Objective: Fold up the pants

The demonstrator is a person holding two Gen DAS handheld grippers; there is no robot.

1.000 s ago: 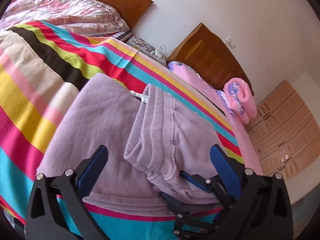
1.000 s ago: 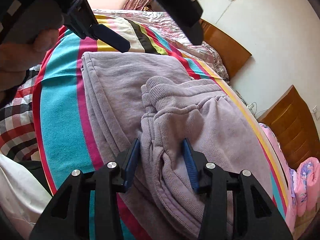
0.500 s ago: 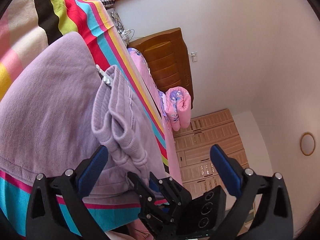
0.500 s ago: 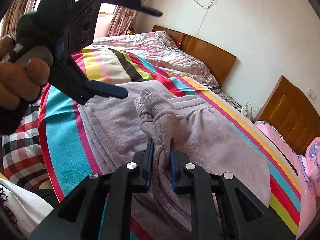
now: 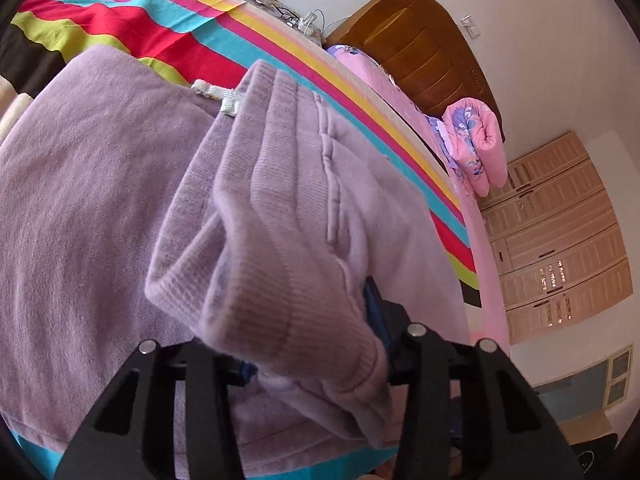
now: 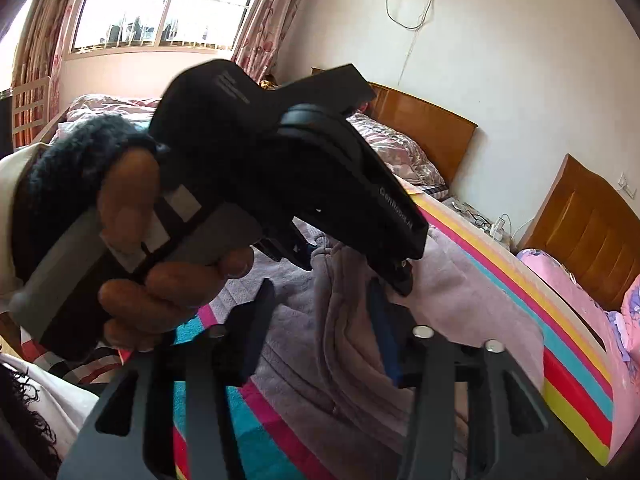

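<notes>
On a bed spread with a striped blanket (image 5: 192, 46), a bunched fold of lilac pants (image 5: 280, 216) rises between the blue-padded fingers of the left gripper (image 5: 310, 344), whose jaws are closing around the ribbed edge of the cloth; whether the pads already press on it cannot be told, since the fabric drapes over them. In the right wrist view the right gripper (image 6: 324, 328) stands just behind the same ridge of cloth with its jaws opening, the fold running up between the two fingers without being pinched. Above it a hand (image 6: 160, 256) in a dark cuff holds the left gripper's handle, that tool angled down onto the pants. The rest of the garment lies flat on the blanket to the left of the raised fold, its long axis running away from the left camera toward the far edge of the bed, where a white drawstring (image 5: 218, 96) shows at the top of the fold. Beyond the bed stand a wooden headboard (image 5: 424, 48), a rolled pink quilt (image 5: 476, 144) and, against the far wall, a wardrobe (image 5: 560, 236)
</notes>
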